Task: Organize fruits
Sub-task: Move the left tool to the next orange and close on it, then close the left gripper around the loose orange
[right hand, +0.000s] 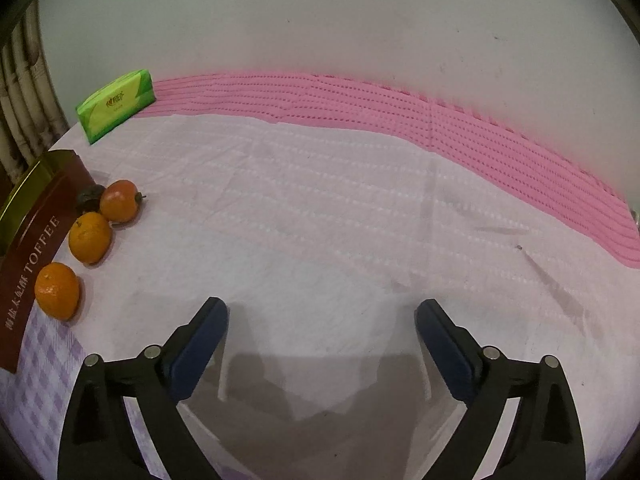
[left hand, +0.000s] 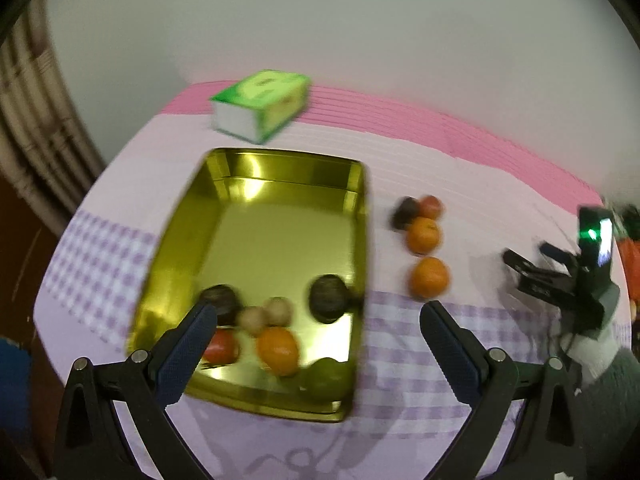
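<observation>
While the gold tin (left hand: 256, 248) already holds several fruits, four remain beside it on the tablecloth (right hand: 320, 220): two oranges (right hand: 90, 237), a reddish fruit (right hand: 119, 201), a dark one (left hand: 405, 212). Left gripper (left hand: 316, 316) and right gripper (right hand: 320, 316) both spread, empty. Next, probably: grasp the nearest orange (right hand: 57, 290). Green tissue pack (right hand: 116, 104) by the wall.

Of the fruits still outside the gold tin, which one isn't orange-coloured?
The small dark, wrinkled fruit, farthest in the row, touching the reddish-orange fruit with a stem. The two round oranges nearer the cameras are plain orange.
</observation>
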Tool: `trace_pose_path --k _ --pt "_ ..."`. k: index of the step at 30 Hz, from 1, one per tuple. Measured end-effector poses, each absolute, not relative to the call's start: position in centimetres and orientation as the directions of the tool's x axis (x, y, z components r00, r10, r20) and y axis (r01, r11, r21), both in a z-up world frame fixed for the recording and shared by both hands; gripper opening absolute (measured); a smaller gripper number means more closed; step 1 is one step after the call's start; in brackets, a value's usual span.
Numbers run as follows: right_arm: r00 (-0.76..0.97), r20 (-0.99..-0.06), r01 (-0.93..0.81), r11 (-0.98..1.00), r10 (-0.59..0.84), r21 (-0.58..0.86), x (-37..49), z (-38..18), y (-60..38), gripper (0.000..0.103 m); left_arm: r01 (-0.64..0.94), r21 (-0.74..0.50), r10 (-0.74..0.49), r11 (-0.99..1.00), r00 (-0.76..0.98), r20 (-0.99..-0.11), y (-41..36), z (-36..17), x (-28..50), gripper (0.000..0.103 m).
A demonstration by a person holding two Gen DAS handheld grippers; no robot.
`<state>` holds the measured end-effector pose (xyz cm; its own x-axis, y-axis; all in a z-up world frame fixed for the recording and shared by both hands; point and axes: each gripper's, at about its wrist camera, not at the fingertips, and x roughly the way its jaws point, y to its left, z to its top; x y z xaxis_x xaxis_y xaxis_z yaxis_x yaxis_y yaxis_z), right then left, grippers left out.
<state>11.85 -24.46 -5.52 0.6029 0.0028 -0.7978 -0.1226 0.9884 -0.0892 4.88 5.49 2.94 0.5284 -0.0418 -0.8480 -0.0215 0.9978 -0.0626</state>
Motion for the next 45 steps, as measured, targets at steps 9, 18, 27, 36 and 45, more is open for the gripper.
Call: trace_pose_path --k 9,18,27,36,45 --pt "0.604 -0.797 -0.138 0.986 0.011 -0.090 12.0 -5.8 -24.8 0.103 0.108 -0.085 -0.128 0.990 0.488 -0.864 -0.5 1.8 6.9 0.101" --pt "0.604 -0.797 -0.136 0.987 0.011 -0.090 12.0 -5.8 -24.8 0.103 0.144 -0.107 -0.159 0.984 0.430 -0.889 -3.3 -0.3 9.5 0.097" --pt "0.604 -0.797 -0.136 0.987 0.011 -0.090 12.0 -5.8 -24.8 0.103 0.145 -0.108 -0.155 0.984 0.370 -0.916 -4.5 -2.6 11.7 0.069" --pt "0.604 -0.797 -0.137 0.987 0.011 -0.090 12.0 -5.8 -24.8 0.103 0.129 -0.115 -0.152 0.985 0.339 -0.928 -4.7 -4.1 12.9 0.055" --pt "0.604 -0.797 -0.135 0.987 0.010 -0.089 12.0 -5.8 -24.8 0.103 0.111 -0.122 -0.152 0.986 0.322 -0.935 -4.5 -5.2 13.4 0.042"
